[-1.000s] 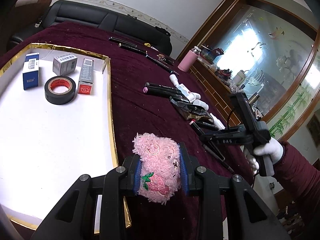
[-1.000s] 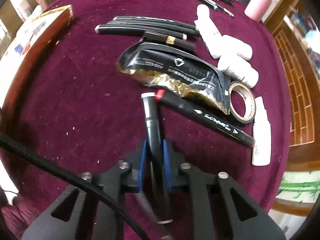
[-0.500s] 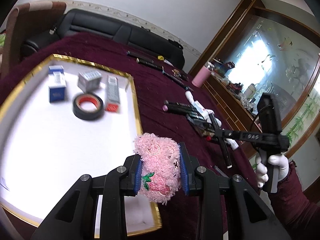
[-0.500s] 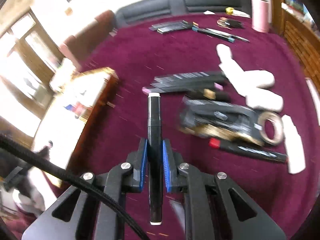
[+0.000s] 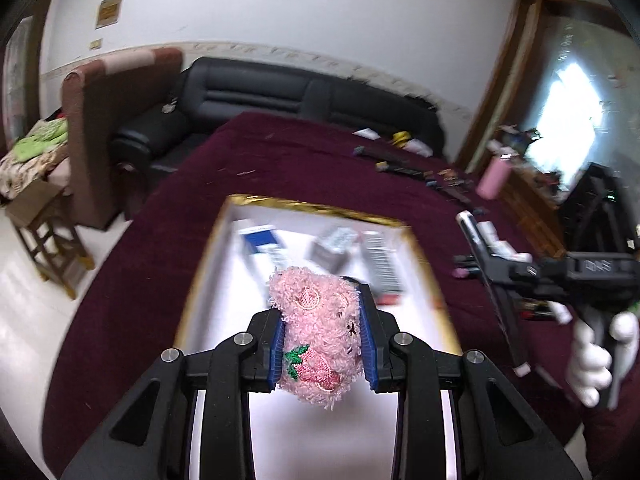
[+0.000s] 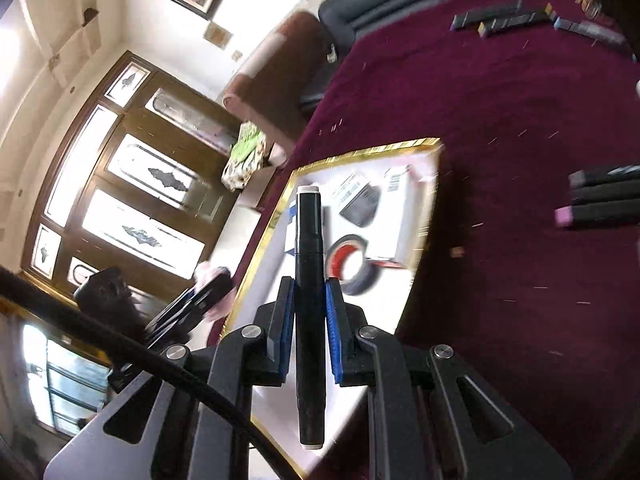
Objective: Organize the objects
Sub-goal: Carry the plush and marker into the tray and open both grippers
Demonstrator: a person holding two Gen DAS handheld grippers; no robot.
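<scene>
The left gripper (image 5: 323, 338) is clamped on a pink plush (image 5: 318, 336), held above the near part of the tray (image 5: 312, 206). The right gripper (image 6: 310, 332) is clamped on a black marker (image 6: 309, 280), which runs lengthwise between the pads and sticks out past both ends; it hangs over the tray's near rim.

Further into the tray lie small boxes (image 6: 394, 184) and a tape roll (image 6: 350, 264), blurred in both views. Other markers (image 6: 600, 200) lie on the maroon cloth (image 6: 500, 120) well to the right of the tray.

Likely risks: both grippers are heading for the same tray, so they could bump above it. The marker is long and held mid-body, so its far tip may strike the tape roll or a box on the way down, or it may roll once released. The plush is squashed and may spring sideways when let go, nudging the boxes.
</scene>
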